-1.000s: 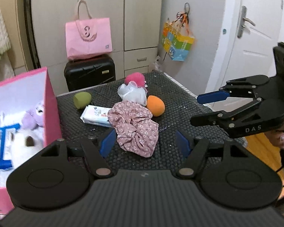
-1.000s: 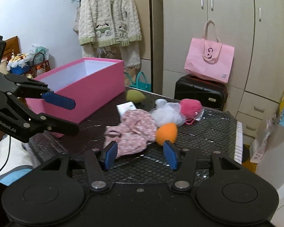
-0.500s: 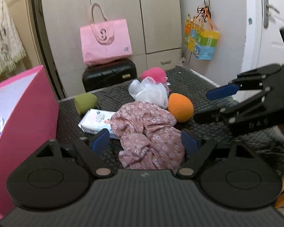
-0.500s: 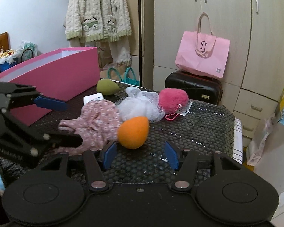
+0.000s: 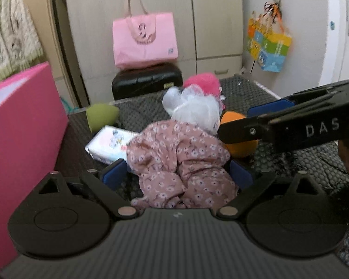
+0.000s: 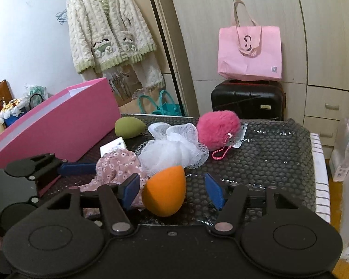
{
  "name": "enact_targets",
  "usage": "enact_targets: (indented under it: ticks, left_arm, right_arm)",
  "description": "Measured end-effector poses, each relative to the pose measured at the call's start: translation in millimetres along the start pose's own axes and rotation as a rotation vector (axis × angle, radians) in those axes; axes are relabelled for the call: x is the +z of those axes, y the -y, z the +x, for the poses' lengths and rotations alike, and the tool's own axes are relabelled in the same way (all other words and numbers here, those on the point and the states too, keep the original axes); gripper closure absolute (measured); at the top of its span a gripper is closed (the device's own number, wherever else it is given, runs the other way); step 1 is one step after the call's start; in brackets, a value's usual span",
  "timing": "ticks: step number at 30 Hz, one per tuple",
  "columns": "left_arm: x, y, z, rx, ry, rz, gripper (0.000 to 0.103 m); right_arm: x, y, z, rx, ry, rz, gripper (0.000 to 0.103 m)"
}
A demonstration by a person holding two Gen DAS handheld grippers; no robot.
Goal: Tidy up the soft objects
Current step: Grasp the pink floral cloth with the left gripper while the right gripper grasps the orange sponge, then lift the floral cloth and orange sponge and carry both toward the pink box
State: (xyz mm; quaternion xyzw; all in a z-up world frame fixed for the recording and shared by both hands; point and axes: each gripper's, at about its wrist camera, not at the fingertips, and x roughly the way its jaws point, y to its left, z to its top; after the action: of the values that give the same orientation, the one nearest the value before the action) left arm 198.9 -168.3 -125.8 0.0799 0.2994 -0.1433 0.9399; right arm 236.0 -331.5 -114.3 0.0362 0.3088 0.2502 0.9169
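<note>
My left gripper (image 5: 178, 176) is open, its blue pads on either side of a pink floral scrunchie (image 5: 181, 160) on the black mat. My right gripper (image 6: 172, 189) is open around an orange egg-shaped sponge (image 6: 164, 191); the sponge sits between the pads, nearer the left one. Behind lie a white mesh puff (image 6: 172, 147), a pink fluffy pom-pom (image 6: 217, 129), a green sponge (image 6: 129, 127) and a tissue pack (image 5: 110, 145). The right gripper also shows in the left wrist view (image 5: 267, 123), beside the orange sponge (image 5: 240, 147). The scrunchie also shows in the right wrist view (image 6: 116, 168).
A pink storage box (image 6: 58, 121) stands at the left of the mat (image 6: 267, 153); it also shows in the left wrist view (image 5: 21, 144). Behind the table are a black suitcase (image 6: 246, 100) with a pink tote bag (image 6: 249, 51), wardrobes and a hanging cardigan (image 6: 109, 28).
Both grippers moved forward and lower. The left one now straddles the scrunchie, the right one now straddles the orange sponge. Both stayed open.
</note>
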Motion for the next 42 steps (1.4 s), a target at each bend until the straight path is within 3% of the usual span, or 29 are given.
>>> enact_targets:
  ticks: [6, 11, 16, 19, 27, 42]
  left_arm:
    - [-2, -6, 6, -0.043, -0.061, -0.047, 0.012]
    - [-7, -3, 3, -0.031, -0.037, -0.033, 0.021]
    - [-9, 0, -5, -0.027, -0.023, -0.02, 0.057]
    - [-12, 2, -10, -0.027, -0.012, -0.008, 0.07]
    - [-17, -10, -22, -0.082, -0.011, -0.093, 0.074]
    - [-29, -28, -59, -0.157, 0.005, -0.159, 0.074]
  right_arm:
    - [-7, -5, 8, -0.004, -0.042, -0.048, 0.032]
    - [-11, -11, 9, -0.019, -0.044, -0.093, 0.033]
    - [-14, -15, 5, -0.017, -0.026, -0.108, 0.057]
    - [-17, -17, 1, -0.018, -0.015, -0.091, 0.058]
    - [-24, -17, -15, -0.044, 0.002, -0.009, 0.057]
    - [-49, -51, -42, -0.117, 0.007, -0.004, 0.057]
